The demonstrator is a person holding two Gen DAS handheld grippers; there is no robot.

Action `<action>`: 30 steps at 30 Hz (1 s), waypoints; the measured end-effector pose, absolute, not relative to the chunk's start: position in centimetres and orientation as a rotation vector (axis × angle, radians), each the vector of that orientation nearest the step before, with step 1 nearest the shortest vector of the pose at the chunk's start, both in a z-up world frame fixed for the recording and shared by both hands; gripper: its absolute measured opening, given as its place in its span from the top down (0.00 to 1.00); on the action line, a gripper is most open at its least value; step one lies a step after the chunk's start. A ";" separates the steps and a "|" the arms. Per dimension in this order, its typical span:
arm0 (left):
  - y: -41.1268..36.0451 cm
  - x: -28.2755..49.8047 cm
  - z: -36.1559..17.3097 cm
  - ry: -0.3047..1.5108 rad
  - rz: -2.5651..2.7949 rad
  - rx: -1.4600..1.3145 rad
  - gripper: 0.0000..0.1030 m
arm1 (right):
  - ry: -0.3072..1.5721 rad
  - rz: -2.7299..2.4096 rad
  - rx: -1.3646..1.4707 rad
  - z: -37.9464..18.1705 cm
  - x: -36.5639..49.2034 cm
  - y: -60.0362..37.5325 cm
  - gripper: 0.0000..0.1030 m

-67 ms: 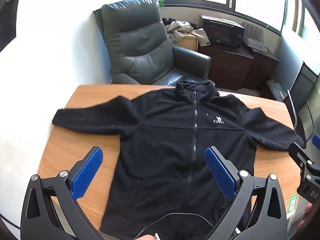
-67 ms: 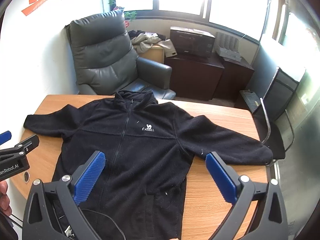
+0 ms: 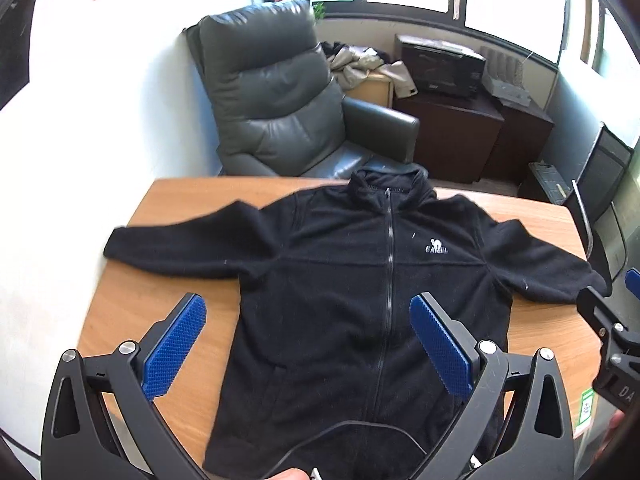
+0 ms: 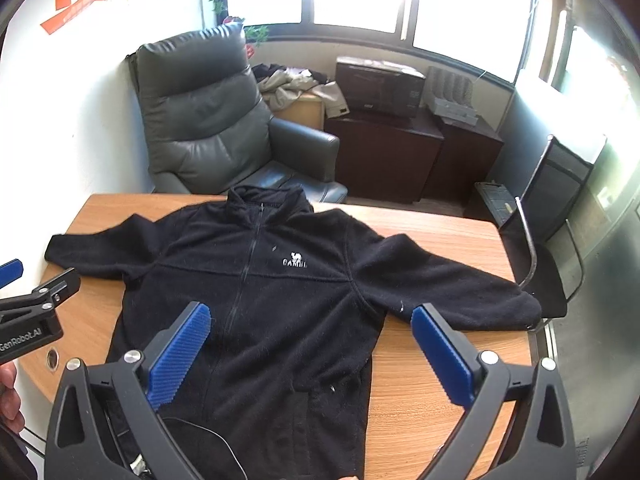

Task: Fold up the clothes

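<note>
From my feed, the black fleece jacket [image 3: 360, 300] lies flat and face up on the wooden tabletop [image 3: 132, 312], zipped to the collar, which points toward the grey armchair [image 3: 276, 92] on the far side. Both sleeves are spread out sideways, and the hem is nearest me. Laid open like that, no part is turned over on itself, so I read it as unfolded. The spread sleeves leave each cuff easy to reach from its own side. My left gripper [image 3: 308, 352] hovers above the near left part of the body with its jaws wide apart and nothing between the blue pads [image 3: 172, 354]. My right gripper [image 4: 312, 356] hangs over the jacket's right side near the armpit, equally wide and empty. Both point forward and slightly down along the garment, side by side at about the same height, and neither touches the cloth. The left sleeve end [image 3: 120, 246] sits at the tabletop's edge, while the right one [image 4: 516, 304] reaches almost to the opposite edge.
</note>
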State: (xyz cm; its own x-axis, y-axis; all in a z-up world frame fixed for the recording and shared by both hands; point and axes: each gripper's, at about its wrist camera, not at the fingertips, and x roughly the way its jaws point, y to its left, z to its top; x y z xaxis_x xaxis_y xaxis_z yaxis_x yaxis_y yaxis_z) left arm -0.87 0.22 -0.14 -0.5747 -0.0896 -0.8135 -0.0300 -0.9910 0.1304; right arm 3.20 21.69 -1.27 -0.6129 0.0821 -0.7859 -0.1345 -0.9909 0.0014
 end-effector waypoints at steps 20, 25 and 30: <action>6.6 -6.0 -3.3 -0.260 -2.978 1.552 0.00 | 0.190 2.531 -1.284 -4.2 1.9 28.5 0.00; 13.1 -8.3 -5.9 -0.331 -3.009 1.584 0.00 | 0.365 2.512 -1.228 -7.3 3.3 41.5 0.00; 22.1 -10.8 -12.2 -0.413 -3.029 1.738 0.00 | 0.440 2.478 -1.246 -13.1 3.2 54.7 0.00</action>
State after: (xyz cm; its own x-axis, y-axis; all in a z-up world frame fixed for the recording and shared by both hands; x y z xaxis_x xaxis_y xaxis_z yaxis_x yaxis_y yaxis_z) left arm -10.81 22.05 -12.23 -0.4591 0.2031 -0.8648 -0.4271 -0.9041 0.0144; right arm 3.25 54.72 -13.06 -0.5619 0.1536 -0.8128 -0.4239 -0.8973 0.1234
